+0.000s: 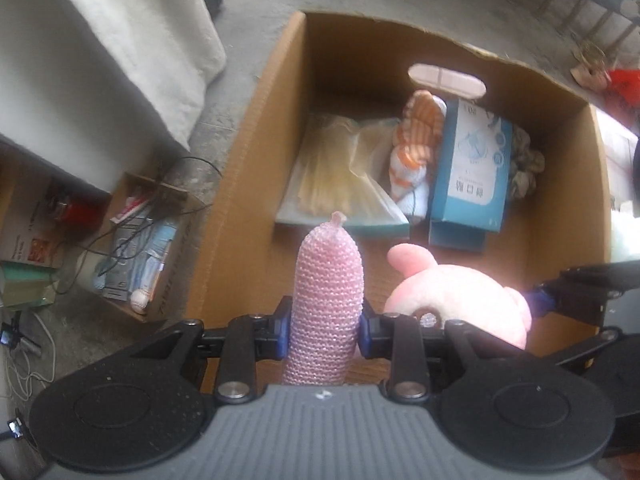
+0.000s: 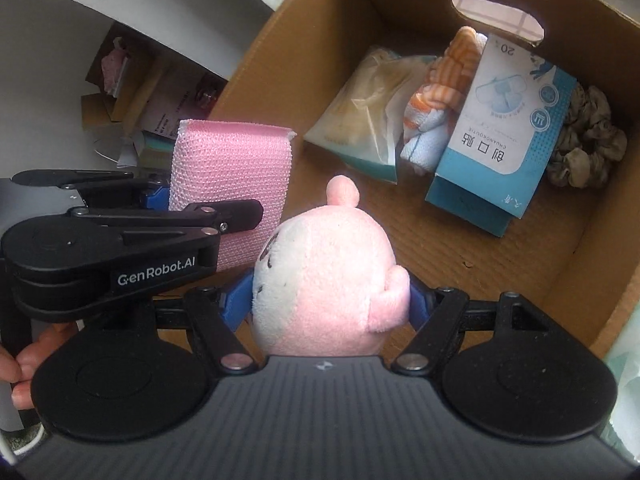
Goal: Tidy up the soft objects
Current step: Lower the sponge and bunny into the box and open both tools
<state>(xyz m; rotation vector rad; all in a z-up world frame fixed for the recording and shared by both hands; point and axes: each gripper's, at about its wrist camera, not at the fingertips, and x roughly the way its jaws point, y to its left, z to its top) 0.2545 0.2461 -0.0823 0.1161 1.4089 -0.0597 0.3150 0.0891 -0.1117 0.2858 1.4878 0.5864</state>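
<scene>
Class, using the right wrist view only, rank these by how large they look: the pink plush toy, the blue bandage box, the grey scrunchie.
1. pink plush toy, though it sits nearest the camera, which inflates it.
2. blue bandage box.
3. grey scrunchie.

Left hand-held gripper [image 1: 325, 328] clamped, right hand-held gripper [image 2: 332, 300] seemingly gripping

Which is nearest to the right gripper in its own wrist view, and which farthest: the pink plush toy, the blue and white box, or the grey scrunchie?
1. Pink plush toy: held between the right gripper fingers.
2. Blue and white cardboard box: upright, mid-carton, ahead to the right.
3. Grey fabric scrunchie: behind that box, in the far right corner.
</scene>
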